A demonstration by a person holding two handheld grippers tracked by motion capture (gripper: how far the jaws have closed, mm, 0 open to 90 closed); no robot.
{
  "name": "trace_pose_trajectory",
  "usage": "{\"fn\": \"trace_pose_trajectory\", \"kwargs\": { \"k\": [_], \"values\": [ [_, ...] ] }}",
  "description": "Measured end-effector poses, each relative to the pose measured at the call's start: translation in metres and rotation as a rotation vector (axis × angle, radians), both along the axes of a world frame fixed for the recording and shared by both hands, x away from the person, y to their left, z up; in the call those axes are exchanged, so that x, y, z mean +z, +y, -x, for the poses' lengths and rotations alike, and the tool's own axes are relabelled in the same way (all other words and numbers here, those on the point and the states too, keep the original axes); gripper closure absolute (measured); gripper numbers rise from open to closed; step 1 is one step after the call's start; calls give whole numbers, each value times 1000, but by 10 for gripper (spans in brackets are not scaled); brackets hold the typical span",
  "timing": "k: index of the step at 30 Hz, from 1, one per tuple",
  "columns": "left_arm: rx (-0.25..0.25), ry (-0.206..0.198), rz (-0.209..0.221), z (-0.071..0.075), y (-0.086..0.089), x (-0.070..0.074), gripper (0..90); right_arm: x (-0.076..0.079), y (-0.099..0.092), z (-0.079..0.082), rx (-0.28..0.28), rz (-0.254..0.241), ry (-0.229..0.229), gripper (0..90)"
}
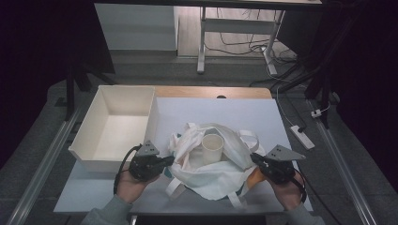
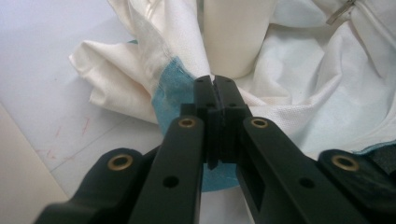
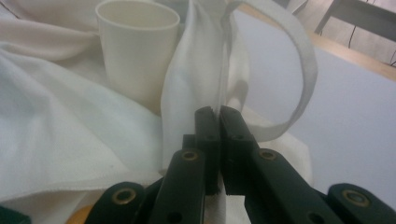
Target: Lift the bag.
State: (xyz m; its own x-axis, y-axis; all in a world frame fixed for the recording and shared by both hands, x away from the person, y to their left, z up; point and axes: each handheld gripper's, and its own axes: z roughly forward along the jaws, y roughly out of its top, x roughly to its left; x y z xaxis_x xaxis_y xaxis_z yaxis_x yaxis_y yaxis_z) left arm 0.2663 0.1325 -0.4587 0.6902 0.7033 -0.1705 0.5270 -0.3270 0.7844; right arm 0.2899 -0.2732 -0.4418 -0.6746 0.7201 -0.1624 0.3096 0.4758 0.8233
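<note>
A crumpled white cloth bag (image 1: 220, 176) lies on the white mat, with a white paper cup (image 1: 212, 148) standing upright in its opened middle. My left gripper (image 1: 172, 161) is shut on the bag's left edge; in the left gripper view the jaws (image 2: 215, 81) pinch the fabric (image 2: 140, 70) just in front of the cup (image 2: 233, 32). My right gripper (image 1: 253, 158) is shut on the bag's right edge. The right gripper view shows its jaws (image 3: 214, 111) clamped on a raised fold of cloth (image 3: 196, 70) beside the cup (image 3: 137, 46), next to a strap loop (image 3: 303, 60).
An open white box (image 1: 94, 161) stands at the left of the table. A teal cloth (image 2: 170, 93) peeks from under the bag. The white mat (image 1: 211, 110) is bare behind the bag. A power strip (image 1: 302, 137) lies on the floor at right.
</note>
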Motion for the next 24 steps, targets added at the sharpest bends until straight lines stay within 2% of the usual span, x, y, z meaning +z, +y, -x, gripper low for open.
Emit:
{"fn": "trace_pose_trajectory", "kwargs": {
  "k": [6,12,15,19,21,24],
  "values": [
    [-3,-30,41,-1,5,13,893,13,0,1,2,-47,-44,877],
    [2,-77,58,-2,6,28,893,28,3,-1,5,-64,-95,882],
    [1,-93,71,-5,6,34,893,35,4,-3,15,-89,-117,893],
    [-1,-100,68,-8,4,37,893,42,8,-6,23,-81,-121,894],
    [-1,-95,68,-8,5,35,893,38,8,-10,4,-71,-88,894],
    [-3,-97,71,-7,6,36,894,32,4,-14,1,-77,-67,896]
  ]
}}
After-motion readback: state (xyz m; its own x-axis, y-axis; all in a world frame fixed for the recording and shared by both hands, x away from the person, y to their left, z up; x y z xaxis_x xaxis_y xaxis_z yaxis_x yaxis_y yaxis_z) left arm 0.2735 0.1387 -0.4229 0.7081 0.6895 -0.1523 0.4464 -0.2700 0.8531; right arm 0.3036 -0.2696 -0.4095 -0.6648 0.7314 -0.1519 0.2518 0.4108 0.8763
